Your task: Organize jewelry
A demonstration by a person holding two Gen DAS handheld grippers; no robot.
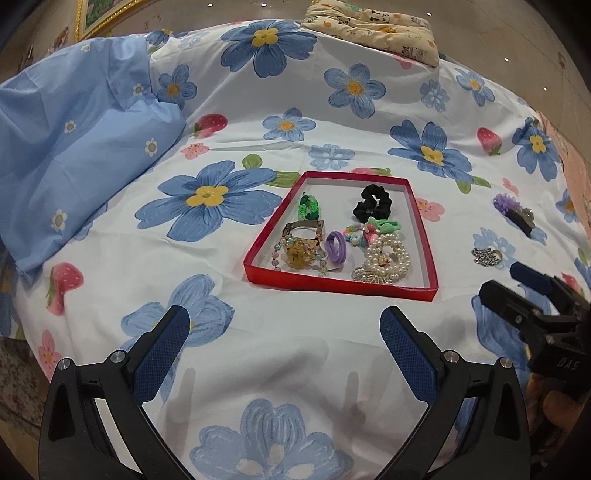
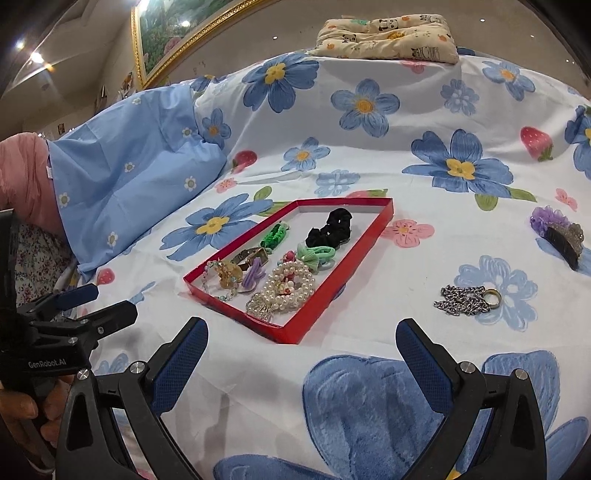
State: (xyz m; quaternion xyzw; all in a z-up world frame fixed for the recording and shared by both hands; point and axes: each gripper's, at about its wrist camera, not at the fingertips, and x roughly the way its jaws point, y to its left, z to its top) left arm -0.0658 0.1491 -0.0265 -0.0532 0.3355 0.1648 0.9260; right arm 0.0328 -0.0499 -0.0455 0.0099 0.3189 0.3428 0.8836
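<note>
A red tray (image 1: 255, 264) (image 2: 295, 338) sits on the floral bedsheet. It holds a black scrunchie (image 1: 372, 202) (image 2: 330, 226), a green braided band (image 1: 309, 206), a purple ring (image 1: 336, 249), a pearl bracelet (image 1: 388, 258) (image 2: 291, 286) and an amber piece (image 1: 299, 254). Outside it to the right lie a silver chain with a ring (image 1: 487, 256) (image 2: 467, 299) and a purple flower hair clip (image 1: 513, 212) (image 2: 557, 230). My left gripper (image 1: 284, 326) is open and empty, in front of the tray. My right gripper (image 2: 301, 339) is open and empty, between tray and chain.
A light blue pillow (image 1: 74, 147) (image 2: 129, 173) lies at the left. A panda-print cushion (image 1: 376, 26) (image 2: 388, 37) sits at the far edge of the bed. A framed picture (image 2: 177, 33) hangs on the wall behind.
</note>
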